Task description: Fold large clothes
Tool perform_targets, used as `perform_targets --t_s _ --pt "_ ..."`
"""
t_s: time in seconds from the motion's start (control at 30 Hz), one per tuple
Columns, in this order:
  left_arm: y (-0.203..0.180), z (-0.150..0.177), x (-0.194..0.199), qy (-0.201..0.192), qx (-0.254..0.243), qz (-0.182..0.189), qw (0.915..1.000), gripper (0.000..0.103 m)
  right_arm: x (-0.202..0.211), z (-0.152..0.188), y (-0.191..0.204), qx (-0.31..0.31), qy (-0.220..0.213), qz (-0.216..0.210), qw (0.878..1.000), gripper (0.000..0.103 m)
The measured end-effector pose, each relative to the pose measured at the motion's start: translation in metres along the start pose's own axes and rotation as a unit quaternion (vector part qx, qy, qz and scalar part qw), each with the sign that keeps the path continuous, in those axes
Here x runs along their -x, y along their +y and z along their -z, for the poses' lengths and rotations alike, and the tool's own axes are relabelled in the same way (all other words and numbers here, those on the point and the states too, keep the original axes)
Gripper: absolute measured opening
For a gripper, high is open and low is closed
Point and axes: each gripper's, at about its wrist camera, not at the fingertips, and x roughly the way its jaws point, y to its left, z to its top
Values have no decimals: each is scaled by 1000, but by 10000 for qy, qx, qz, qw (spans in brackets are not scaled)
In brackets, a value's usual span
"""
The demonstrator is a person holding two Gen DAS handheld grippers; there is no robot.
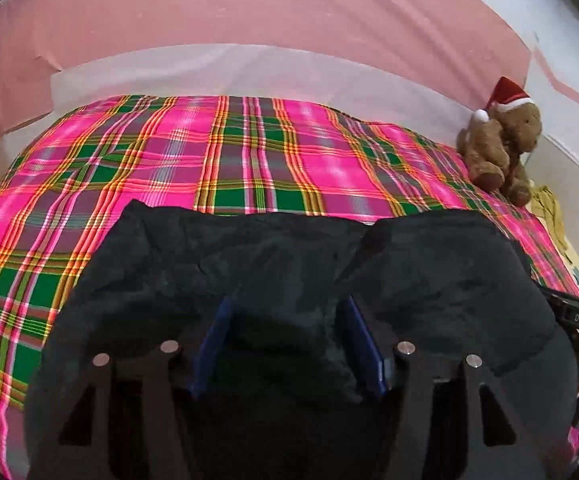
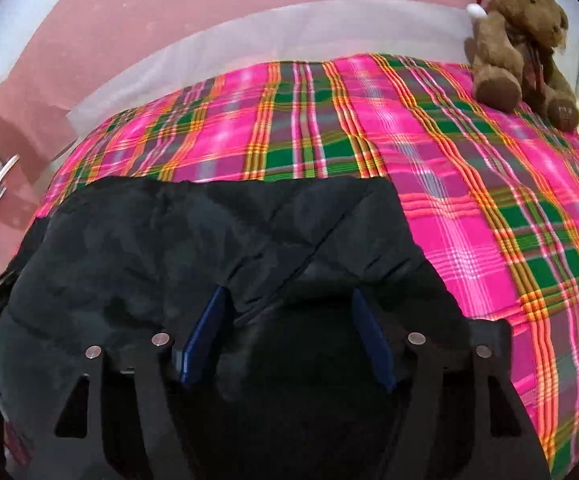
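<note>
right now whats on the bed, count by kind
Black garment: 1
Brown teddy bear in a santa hat: 1
Plaid bedcover under both: 1
Yellow cloth at the bed's right edge, partly visible: 1
Grippers over the garment: 2, left gripper and right gripper, both with jaws apart
Total: 6

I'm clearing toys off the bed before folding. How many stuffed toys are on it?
1: a brown plush bear in a red Santa hat, sitting at the far right corner of the pink plaid bedspread. Others could lie out of view.
</note>
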Motion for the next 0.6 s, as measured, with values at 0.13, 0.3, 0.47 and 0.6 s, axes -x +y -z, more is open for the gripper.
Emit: perform_targets --t_s 0.13,0.3,0.47,0.6 --pt "-9 1 -14 58 -148 -222 9996 62 -18 2 -4 -19 -7 171 9999 66" --pt "-17 -12 4 314 -302 -398 9983 58 7 -8 2 8 29 236 9997 66" --pt "-51 -33 32 32 -386 97 9992 58 40 -25 20 178 -255 69 9995 66" --pt "-88 -39 1 361 -670 280 9967 44 17 -30 24 358 5 277 9990 66"
